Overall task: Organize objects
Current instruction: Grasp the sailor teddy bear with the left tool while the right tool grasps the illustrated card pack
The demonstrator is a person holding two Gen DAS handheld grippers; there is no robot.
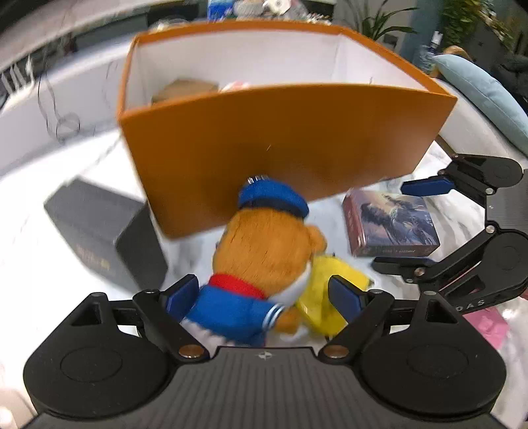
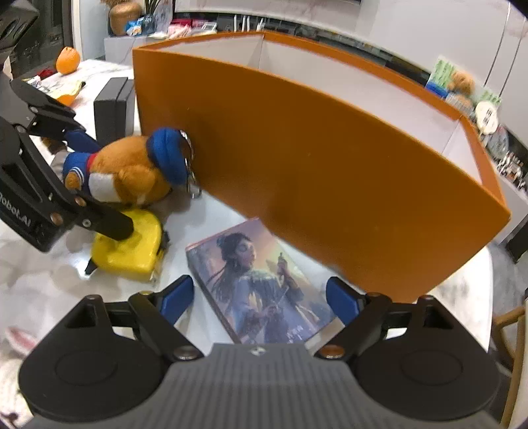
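A plush bear in blue cap and blue jacket with red collar lies on its side, cap against the outer wall of an open orange box, white inside. A yellow tape measure lies flat just beside the bear. An illustrated flat box lies face up near the orange box.

home living room | cushion | houseplant | marble table
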